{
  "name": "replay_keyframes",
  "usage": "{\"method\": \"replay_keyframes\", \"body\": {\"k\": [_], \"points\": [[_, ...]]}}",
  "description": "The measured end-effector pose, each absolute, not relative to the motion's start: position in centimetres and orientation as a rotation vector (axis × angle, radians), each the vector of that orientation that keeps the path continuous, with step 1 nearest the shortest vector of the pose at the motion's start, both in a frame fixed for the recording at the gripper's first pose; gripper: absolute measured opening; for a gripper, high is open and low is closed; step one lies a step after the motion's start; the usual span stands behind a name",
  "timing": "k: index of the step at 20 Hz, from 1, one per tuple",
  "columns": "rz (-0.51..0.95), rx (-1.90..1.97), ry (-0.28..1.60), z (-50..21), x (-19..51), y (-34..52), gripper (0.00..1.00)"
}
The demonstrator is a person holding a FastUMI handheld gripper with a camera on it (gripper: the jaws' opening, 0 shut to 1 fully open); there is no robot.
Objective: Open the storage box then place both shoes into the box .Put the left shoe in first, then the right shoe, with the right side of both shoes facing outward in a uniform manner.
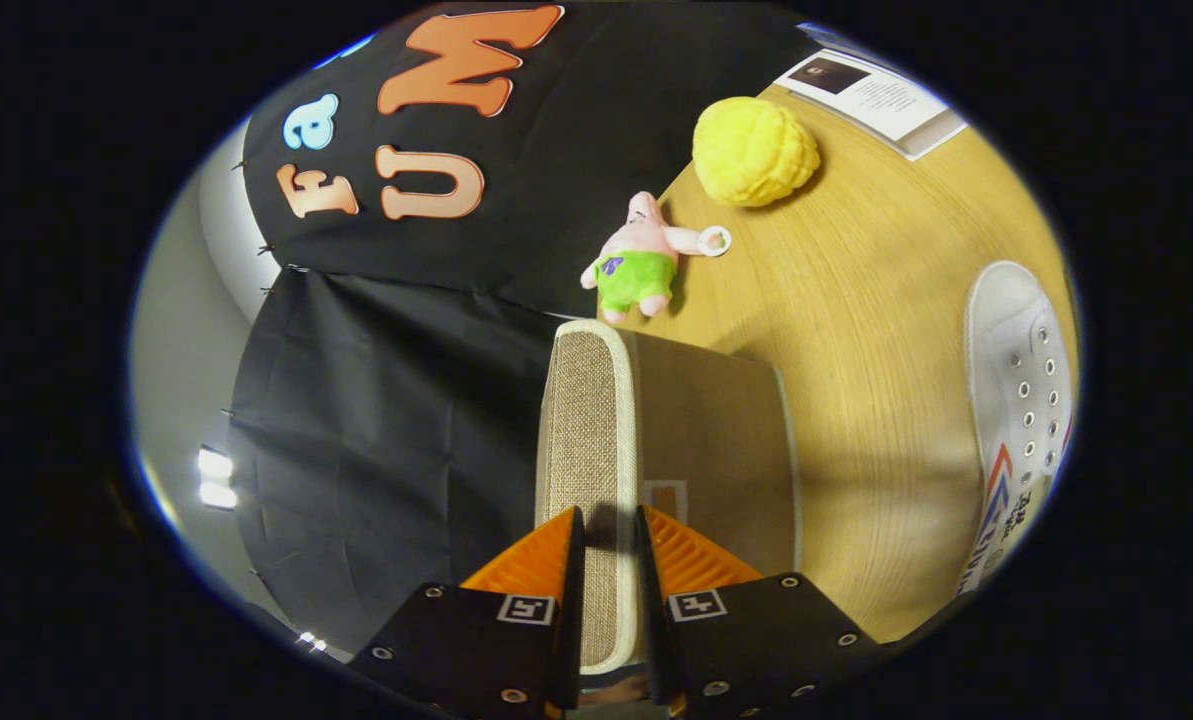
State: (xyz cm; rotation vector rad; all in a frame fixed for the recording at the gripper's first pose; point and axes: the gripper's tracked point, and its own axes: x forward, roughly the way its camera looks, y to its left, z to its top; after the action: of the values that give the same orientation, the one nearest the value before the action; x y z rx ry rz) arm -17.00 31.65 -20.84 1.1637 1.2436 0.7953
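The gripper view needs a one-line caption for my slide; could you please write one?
Tool shut on the storage box lid, with a white shoe and plush toy on the table beyond.

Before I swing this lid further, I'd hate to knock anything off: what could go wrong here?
The gripper is shut on the lid only by its thin edge, so the lid might slip out. The plush toy lies just beyond the storage box; a falling lid could hit it. The white shoe lies off beside the box, probably safe.
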Motion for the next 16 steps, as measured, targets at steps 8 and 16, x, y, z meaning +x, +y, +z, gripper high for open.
{"method": "replay_keyframes", "body": {"k": [8,16], "points": [[0.917,1.163,1.153,-13.8,-15.5,34.2,0.13],[1.099,1.0,1.047,-6.2,-16.1,41.5,0.13]]}}
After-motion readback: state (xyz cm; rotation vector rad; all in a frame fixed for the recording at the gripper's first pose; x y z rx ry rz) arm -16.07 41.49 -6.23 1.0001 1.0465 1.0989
